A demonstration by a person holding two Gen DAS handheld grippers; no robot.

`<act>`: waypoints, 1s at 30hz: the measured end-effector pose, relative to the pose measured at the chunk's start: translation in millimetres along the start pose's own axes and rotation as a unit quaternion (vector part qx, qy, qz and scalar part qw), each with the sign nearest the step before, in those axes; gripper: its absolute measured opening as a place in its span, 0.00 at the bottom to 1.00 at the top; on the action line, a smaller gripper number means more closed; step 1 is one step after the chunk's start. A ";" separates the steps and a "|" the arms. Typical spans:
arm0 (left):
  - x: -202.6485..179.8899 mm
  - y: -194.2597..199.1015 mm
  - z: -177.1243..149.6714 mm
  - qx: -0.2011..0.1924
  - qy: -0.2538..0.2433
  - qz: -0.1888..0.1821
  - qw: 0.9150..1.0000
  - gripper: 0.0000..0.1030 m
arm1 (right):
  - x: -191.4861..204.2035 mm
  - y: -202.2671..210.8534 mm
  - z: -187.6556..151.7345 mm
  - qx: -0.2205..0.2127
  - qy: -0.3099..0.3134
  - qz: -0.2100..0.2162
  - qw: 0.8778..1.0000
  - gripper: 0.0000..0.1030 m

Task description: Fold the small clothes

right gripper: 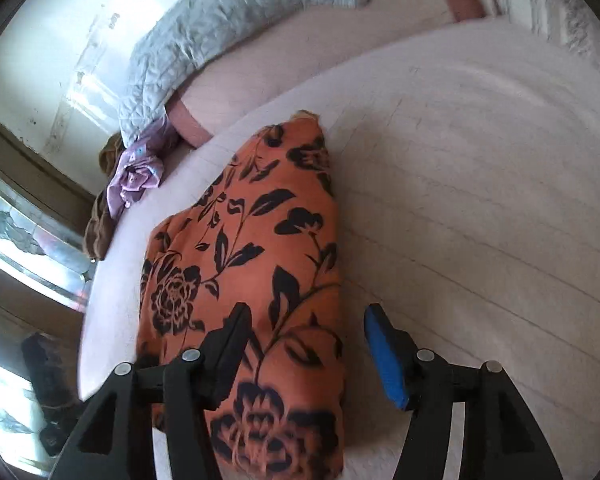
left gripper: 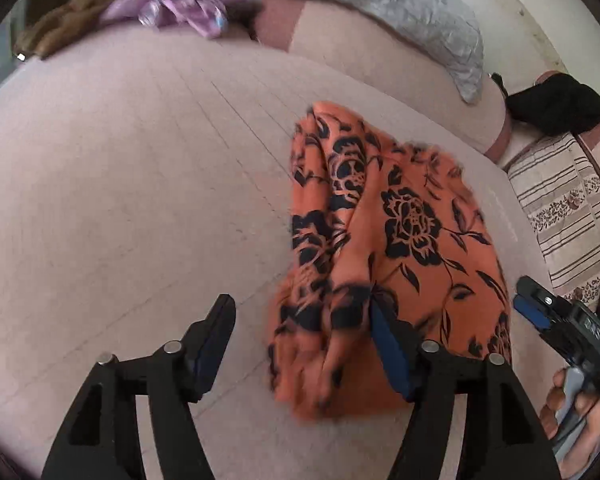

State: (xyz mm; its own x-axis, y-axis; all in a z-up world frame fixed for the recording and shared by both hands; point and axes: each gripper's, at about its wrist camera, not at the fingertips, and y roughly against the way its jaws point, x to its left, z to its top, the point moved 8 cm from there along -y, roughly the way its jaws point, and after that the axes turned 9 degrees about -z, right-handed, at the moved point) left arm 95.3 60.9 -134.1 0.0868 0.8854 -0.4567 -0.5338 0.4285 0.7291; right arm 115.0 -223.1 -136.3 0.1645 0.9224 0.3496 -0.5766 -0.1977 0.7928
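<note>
An orange garment with black flower print lies folded in a long bundle on the pale pink bed sheet. My left gripper is open, its jaws wide apart just above the garment's near left edge. The garment also fills the middle of the right wrist view. My right gripper is open over its near end, with cloth between the jaws but not pinched. The right gripper also shows at the right edge of the left wrist view, held by a hand.
A grey quilted pillow lies along the far side of the bed. A lilac garment on a brown one sits at the far corner. A striped bedspread and a black item lie at the right.
</note>
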 end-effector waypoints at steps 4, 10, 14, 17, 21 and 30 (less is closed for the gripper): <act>-5.9 6.3 -4.6 -0.012 -0.034 0.025 0.999 0.67 | 56.5 46.0 -18.3 -0.058 0.055 0.021 0.997 0.60; -4.8 26.9 -19.4 -0.010 -0.041 0.066 0.997 0.67 | 69.7 -4.7 -58.1 0.025 0.088 0.001 0.996 0.63; -20.4 63.8 -25.5 -0.053 -0.087 0.103 0.990 0.82 | 78.2 38.5 -61.9 -0.021 0.111 -0.022 0.993 0.67; -33.0 77.4 -31.7 -0.068 -0.103 0.102 0.987 0.83 | 81.7 70.9 -67.0 -0.057 0.127 -0.054 0.989 0.79; -40.1 94.6 -41.0 -0.078 -0.108 0.107 0.985 0.84 | 83.5 97.3 -86.3 -0.063 0.151 -0.085 0.983 0.82; -52.8 132.1 -39.9 -0.117 -0.086 0.090 0.985 0.90 | 88.9 144.9 -94.9 -0.097 0.149 -0.093 0.980 0.82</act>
State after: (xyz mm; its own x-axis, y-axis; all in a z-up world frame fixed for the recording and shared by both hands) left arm -13.4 63.5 -34.0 0.1043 0.9693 -0.2226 -0.7316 0.2264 0.6430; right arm -29.9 -138.2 -37.8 0.0572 0.9981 0.0232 -0.7045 0.0238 0.7093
